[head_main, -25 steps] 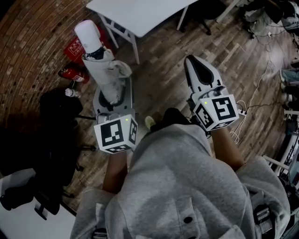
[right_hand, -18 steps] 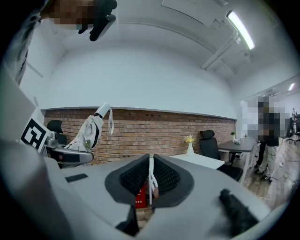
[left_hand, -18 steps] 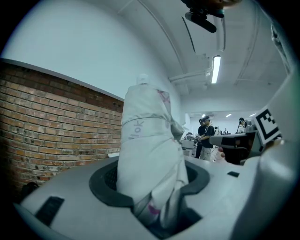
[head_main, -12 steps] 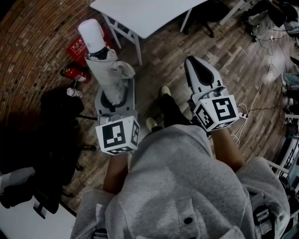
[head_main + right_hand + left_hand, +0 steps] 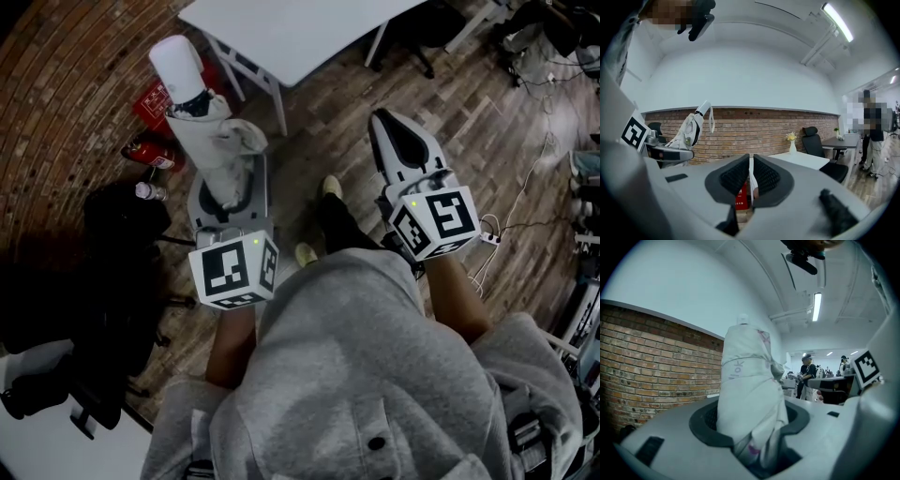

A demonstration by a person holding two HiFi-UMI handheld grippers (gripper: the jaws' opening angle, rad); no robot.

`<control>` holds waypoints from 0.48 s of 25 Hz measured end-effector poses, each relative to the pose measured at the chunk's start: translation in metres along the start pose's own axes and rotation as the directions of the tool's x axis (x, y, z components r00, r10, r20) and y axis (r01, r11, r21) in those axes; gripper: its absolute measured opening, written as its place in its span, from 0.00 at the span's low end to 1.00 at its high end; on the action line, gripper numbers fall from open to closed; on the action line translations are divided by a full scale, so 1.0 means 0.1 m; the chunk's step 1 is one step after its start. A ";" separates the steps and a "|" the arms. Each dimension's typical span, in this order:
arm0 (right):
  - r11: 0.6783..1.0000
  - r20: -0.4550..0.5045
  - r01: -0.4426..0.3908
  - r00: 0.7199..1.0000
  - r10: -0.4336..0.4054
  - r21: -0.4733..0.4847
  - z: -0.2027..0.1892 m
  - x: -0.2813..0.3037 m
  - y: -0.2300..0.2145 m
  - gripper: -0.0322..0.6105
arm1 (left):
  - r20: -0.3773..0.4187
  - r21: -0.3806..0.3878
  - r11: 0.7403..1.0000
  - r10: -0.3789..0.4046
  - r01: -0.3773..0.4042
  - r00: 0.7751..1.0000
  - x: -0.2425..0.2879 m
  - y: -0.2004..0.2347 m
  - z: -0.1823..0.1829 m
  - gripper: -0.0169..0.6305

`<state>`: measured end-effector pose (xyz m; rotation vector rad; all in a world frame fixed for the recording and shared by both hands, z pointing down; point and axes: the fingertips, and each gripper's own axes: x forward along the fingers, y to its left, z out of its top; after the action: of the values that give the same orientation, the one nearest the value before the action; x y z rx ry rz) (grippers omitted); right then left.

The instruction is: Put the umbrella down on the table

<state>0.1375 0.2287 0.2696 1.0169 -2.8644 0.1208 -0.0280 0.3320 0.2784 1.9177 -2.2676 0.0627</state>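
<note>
Clamping the folded umbrella [image 5: 211, 141] upright, the left gripper [image 5: 228, 190] hovers short of the white table [image 5: 291, 33]; the right gripper [image 5: 395, 133] is closed, empty. A red extinguisher [image 5: 145, 149] and black chair [image 5: 112, 272] stand left, by the brick wall [image 5: 66, 94], on wood floor [image 5: 323, 131].

The umbrella [image 5: 208, 131] sits in the left gripper [image 5: 225, 195], table [image 5: 291, 33] ahead, right gripper [image 5: 384, 122] alongside.
</note>
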 end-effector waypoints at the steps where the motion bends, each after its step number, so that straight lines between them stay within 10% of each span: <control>1: 1.000 0.001 -0.001 1.000 0.001 0.000 0.00 0.04 -0.03 0.11 | 0.000 0.002 1.000 0.001 -0.001 1.000 0.05 0.01 0.01 0.43; 12: 1.000 -0.012 -0.005 1.000 0.005 0.021 -0.01 0.52 -0.54 0.11 | -0.002 0.015 1.000 -0.010 0.010 1.000 0.75 -0.08 0.13 0.43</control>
<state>0.1320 0.1545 0.2792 1.0092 -2.8610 0.1569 -0.0336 0.2561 0.2768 1.9358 -2.2622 0.0798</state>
